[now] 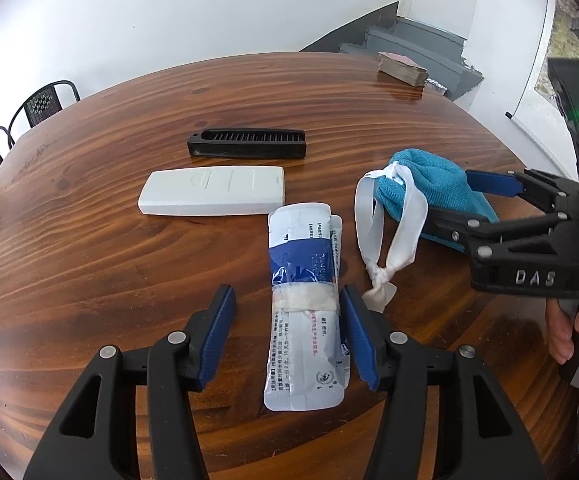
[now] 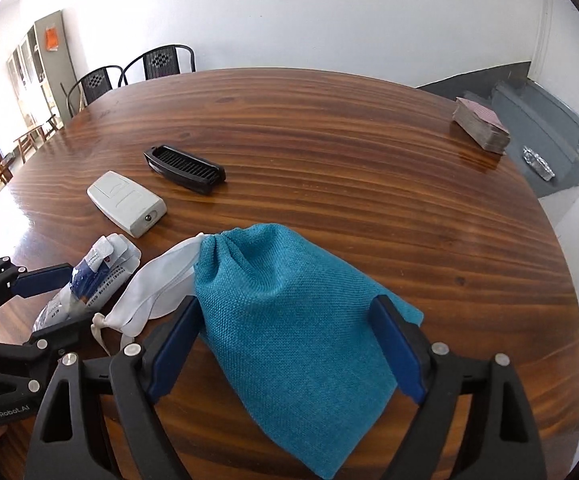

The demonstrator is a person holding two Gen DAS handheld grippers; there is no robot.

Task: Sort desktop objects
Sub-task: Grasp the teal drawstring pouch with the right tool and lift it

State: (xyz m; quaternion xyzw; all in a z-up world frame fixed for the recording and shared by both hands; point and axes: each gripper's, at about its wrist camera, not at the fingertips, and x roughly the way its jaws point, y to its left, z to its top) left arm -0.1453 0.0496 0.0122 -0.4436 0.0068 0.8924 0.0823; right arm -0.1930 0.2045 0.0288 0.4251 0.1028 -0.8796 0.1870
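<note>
While the packet [image 1: 304, 312] lies flat on the table [image 1: 129, 260] right between the left gripper's [image 1: 287, 334] jaws, those jaws are spread and not squeezing it: there's a clear gap on the left side, and the right pad sits just beside its edge, maybe brushing it. Over at the right gripper [image 2: 285, 354], the blue pouch [image 2: 293, 320] lies between its jaws too, jaws wide apart with the cloth reaching both pads but not looking pinched, hard to be sure though. The pouch's white ribbon [image 1: 385, 236] trails off toward the packet, its knot just past the left gripper's right jaw. Ahead of the left jaws are the white remote [image 1: 213, 196] and then the black comb [image 1: 247, 145], side by side, and well off at the far edge a deck of cards [image 1: 403, 69]. My read: sorting looks partway done at best, everything's loosely lined up, nothing is lifted, and the pouch and packet probably need placing.
</note>
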